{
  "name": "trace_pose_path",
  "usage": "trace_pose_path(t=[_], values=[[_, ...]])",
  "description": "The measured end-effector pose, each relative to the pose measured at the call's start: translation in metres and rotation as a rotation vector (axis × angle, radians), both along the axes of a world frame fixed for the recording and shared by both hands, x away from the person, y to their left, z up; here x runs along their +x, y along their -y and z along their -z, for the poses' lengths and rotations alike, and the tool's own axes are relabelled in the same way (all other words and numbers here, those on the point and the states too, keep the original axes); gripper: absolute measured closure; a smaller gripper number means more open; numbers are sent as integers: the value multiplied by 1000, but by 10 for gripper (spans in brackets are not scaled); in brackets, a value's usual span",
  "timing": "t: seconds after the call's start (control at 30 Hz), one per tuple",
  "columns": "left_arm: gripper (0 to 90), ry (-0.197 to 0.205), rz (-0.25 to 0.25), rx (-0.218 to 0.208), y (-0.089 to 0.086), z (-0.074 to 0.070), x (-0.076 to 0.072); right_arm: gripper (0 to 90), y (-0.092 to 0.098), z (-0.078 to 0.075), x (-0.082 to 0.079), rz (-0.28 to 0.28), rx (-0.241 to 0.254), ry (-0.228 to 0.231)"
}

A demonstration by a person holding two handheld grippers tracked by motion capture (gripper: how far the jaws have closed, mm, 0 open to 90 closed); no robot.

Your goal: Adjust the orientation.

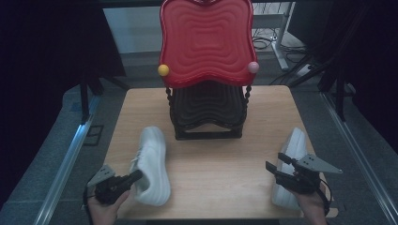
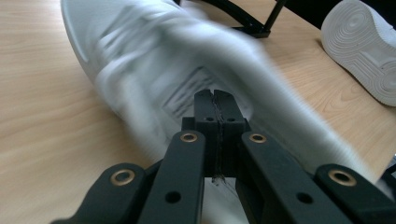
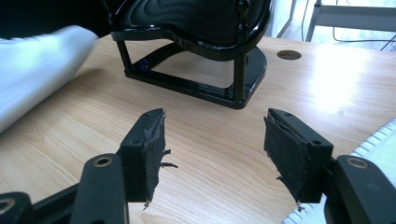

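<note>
Left gripper [image 1: 133, 178] pinches the white sneaker [image 1: 152, 164]; right gripper [image 1: 277, 168] gapes.

In the left gripper view the white shoe [image 2: 154, 70] is smeared by blur, so whether the closed jaws pinch any part of it cannot be told. In the right gripper view the other shoe [image 3: 378, 140] is cut off at the right edge, and the black rack [image 3: 196, 51] loses its top to the upper edge.
</note>
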State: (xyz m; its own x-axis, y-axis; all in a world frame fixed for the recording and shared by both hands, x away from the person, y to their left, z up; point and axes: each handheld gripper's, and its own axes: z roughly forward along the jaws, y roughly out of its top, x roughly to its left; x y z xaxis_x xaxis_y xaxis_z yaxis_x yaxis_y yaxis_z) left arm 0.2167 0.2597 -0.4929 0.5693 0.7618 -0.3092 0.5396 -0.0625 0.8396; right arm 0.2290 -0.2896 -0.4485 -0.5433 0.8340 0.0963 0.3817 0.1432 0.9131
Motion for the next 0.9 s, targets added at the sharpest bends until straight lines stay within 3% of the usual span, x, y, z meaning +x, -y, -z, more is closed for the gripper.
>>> trace_pose_path(t=[0.03,0.07,0.1,0.17,0.23,0.5,0.6,0.63,0.7,0.73,0.77,0.83,0.9], values=[[900,-2,43,-34,7,-1,4,384,1,0,0,1,0,1],[900,-2,43,-34,7,-1,4,384,1,0,0,1,0,1],[899,7,76,-7,19,-5,8,384,3,0,-1,6,-2,1],[898,22,74,83,35,-10,11,384,4,0,-1,9,-1,0],[895,21,103,74,45,-11,15,384,7,1,-2,17,2,-1],[872,52,65,31,32,-23,12,394,-1,-1,-4,-3,-2,2],[777,78,40,30,26,-34,14,423,-13,-2,-5,-45,-11,3],[777,82,30,28,25,-36,14,460,-19,-3,-7,-74,-19,8],[686,99,2,22,22,-43,16,540,-30,-4,-9,-126,-34,23],[641,104,-15,13,21,-47,18,605,-35,-4,-10,-143,-43,26],[573,105,-33,-1,19,-52,21,720,-49,-3,-10,-201,-48,28],[550,103,-44,-8,19,-55,23,763,-54,-2,-10,-216,-50,27],[528,107,-51,-10,19,-57,27,830,-71,1,-8,-261,-73,14]])
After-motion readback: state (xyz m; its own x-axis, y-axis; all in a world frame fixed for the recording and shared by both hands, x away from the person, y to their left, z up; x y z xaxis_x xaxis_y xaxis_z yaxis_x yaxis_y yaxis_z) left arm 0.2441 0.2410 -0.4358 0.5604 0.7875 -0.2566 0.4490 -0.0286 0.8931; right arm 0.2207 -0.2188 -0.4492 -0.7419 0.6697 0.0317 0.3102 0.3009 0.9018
